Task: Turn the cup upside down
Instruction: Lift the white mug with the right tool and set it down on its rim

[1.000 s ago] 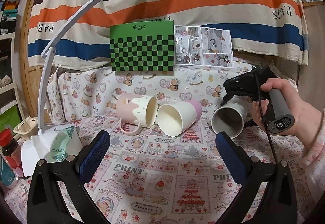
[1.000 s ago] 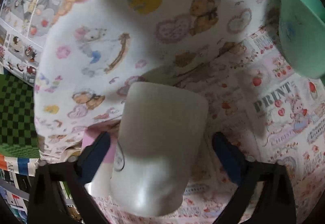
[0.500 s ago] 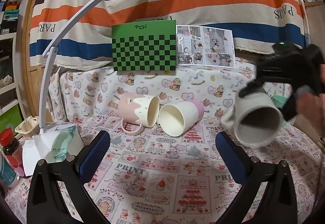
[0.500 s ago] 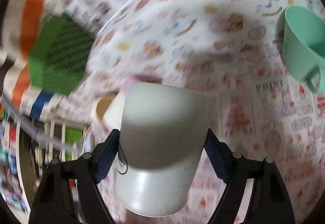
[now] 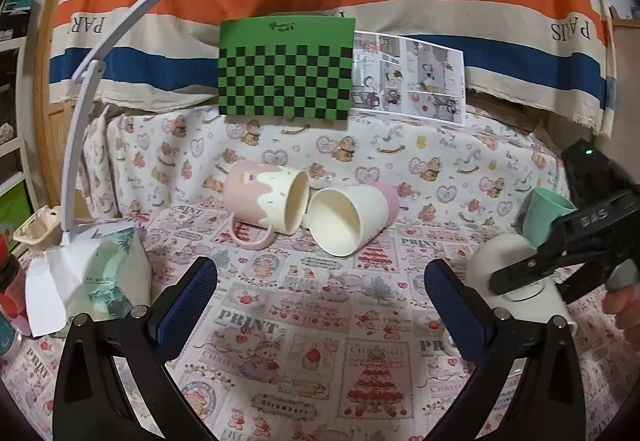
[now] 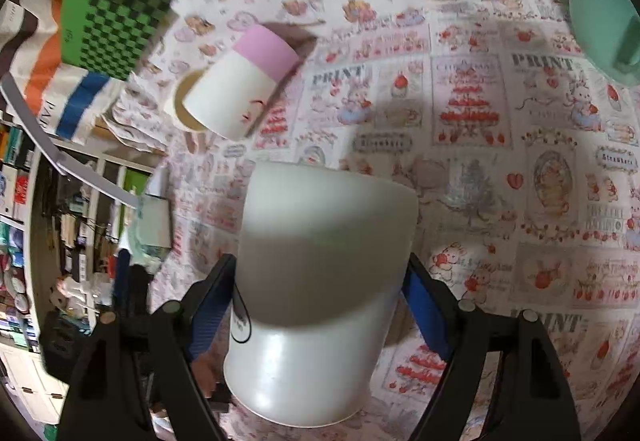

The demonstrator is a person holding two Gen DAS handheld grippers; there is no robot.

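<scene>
My right gripper [image 6: 320, 305] is shut on a white cup [image 6: 316, 281], mouth down, base toward the camera. In the left wrist view the white cup [image 5: 516, 281] stands upside down at the right on the patterned cloth [image 5: 320, 321], with the right gripper [image 5: 560, 265] across its base. My left gripper [image 5: 320, 305] is open and empty over the cloth's front. A pink-and-cream mug [image 5: 264, 205] and a cream cup with a pink base [image 5: 352, 219] lie on their sides at the back. A mint green cup [image 5: 544, 213] stands at the far right.
A white curved lamp stand [image 5: 100, 81] and a tissue pack [image 5: 100, 281] are at the left. A green checkered board [image 5: 286, 73] and a comic sheet [image 5: 408, 77] lean on the striped backdrop. Bottles [image 5: 8, 281] sit at the left edge.
The right gripper has lifted the white cup off its side, turned it over, and lowered it mouth down to the cloth at the right. The left gripper has not moved.
</scene>
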